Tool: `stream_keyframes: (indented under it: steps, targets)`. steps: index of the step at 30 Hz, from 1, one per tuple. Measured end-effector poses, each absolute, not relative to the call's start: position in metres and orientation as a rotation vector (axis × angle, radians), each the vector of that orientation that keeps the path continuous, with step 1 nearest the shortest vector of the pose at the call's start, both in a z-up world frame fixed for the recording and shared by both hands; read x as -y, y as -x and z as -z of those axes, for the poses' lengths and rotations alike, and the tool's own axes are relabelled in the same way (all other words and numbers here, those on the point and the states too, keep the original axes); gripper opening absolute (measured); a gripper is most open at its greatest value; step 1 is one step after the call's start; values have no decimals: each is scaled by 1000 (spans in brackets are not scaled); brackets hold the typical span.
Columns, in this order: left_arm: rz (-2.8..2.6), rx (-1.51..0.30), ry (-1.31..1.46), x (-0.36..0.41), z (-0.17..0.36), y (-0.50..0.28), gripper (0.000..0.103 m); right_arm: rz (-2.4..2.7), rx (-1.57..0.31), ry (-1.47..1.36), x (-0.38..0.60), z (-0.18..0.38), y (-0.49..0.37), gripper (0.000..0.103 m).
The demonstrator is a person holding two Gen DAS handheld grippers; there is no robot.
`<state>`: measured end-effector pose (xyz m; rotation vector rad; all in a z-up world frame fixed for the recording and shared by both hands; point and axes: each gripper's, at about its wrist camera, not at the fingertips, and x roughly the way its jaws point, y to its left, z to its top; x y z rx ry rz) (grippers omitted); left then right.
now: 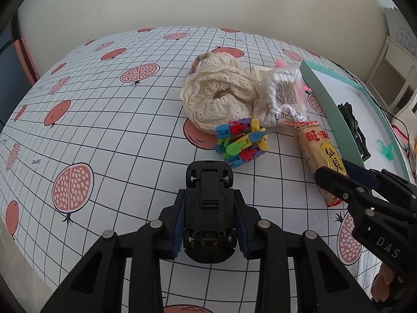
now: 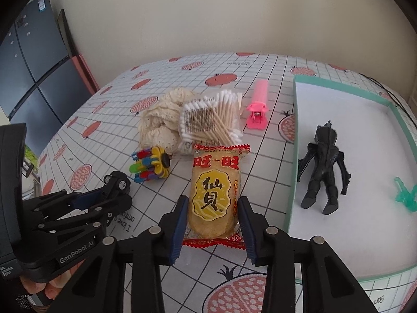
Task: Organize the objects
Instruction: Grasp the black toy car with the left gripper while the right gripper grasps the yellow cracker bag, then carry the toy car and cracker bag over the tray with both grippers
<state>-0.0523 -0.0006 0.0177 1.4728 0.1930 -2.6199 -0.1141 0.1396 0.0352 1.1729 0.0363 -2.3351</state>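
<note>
The left tool [image 1: 209, 219] is squeezing an upside-down black toy car [image 1: 208, 208]. The right tool [image 2: 213, 221] is sitting partly open around the rice cracker packet [image 2: 215, 193].

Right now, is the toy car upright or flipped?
Flipped: the toy car shows its black underside and wheel axles between the left gripper fingers.

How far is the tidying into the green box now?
Done: black figure and a small green piece lie in the green box. In hand: left claw grips the toy car; right claw flanks the snack packet. Left: cotton swabs, lace cloth, colourful toy, pink clip.
</note>
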Motion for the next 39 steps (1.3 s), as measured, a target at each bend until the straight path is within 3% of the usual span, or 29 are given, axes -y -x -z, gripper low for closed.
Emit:
stream_keyframes:
  steps: [11, 20, 39]
  targets:
    - [2652, -159, -1367, -3, -51, 48, 35, 2434, 88, -930, -163, -76, 99, 40]
    - [2701, -120, -1323, -25, -71, 57, 35, 2563, 105, -933, -198, -84, 105, 40]
    - [3019, 149, -1346, -167, -112, 99, 35, 2845, 350, -986, -345, -94, 109, 40]
